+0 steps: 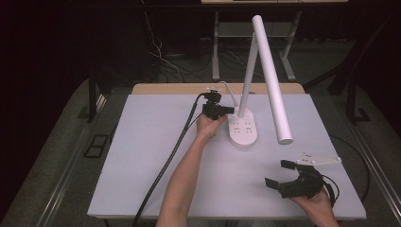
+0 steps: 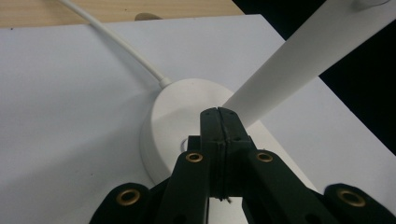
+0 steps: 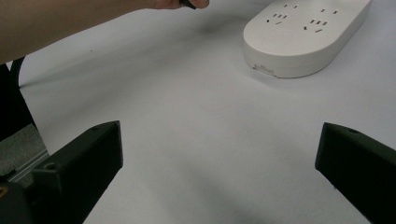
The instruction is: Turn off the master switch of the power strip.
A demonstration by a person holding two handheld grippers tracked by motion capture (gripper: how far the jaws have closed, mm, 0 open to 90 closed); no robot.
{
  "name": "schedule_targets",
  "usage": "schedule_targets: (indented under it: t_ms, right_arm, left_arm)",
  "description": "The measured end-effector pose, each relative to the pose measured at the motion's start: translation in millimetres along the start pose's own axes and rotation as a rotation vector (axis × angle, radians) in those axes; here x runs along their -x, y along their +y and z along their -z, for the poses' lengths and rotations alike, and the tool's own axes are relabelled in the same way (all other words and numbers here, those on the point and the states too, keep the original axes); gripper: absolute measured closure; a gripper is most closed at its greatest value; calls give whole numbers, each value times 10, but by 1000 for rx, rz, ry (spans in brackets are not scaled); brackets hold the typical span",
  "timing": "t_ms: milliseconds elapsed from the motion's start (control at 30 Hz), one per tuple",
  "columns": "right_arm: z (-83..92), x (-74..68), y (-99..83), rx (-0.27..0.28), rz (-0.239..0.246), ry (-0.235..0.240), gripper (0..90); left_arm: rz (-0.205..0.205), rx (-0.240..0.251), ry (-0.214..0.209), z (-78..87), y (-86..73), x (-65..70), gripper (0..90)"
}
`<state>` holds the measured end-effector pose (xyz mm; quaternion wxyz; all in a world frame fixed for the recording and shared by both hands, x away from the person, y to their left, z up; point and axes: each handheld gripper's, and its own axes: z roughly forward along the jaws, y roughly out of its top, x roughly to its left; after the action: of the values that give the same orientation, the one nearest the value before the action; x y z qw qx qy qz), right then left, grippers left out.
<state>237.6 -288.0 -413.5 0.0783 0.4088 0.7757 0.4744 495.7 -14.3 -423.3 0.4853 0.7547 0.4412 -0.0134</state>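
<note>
A white desk lamp stands at the middle back of the table on an oval base (image 1: 243, 128) that carries socket holes. A slanted stem (image 1: 248, 78) and a long tube head (image 1: 273, 80) rise from it. My left gripper (image 1: 231, 110) is shut, its jaws pressed together with nothing between them. In the left gripper view its tips (image 2: 219, 114) sit over the rear of the base (image 2: 177, 107), right by the foot of the stem (image 2: 303, 60). My right gripper (image 1: 278, 173) stands wide open near the front right, apart from the lamp base (image 3: 303, 37).
The white table top (image 1: 156, 156) has a wooden strip along its far edge. The lamp's white cord (image 2: 116, 46) runs from the base toward the back. A thick black cable (image 1: 165, 165) trails from the left gripper across the table to the front edge.
</note>
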Motion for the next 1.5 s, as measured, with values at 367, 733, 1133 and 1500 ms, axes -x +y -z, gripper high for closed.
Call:
schedule_targets:
  t_ms: [367, 733, 1133, 1500]
  right_arm:
    - [-1, -2, 3, 1, 5, -2, 3]
    - [12, 7, 5, 8, 0, -4, 4]
    - [18, 0, 11, 8, 7, -2, 4]
    - [12, -9, 15, 10, 12, -5, 3]
  left_arm:
    - [7, -28, 33, -118, -72, -50, 896]
    - [-20, -47, 48, -154, -42, -18, 896]
    - [-51, -93, 112, -174, -5, 47, 900]
    - [-41, -117, 135, -195, 15, 81, 900]
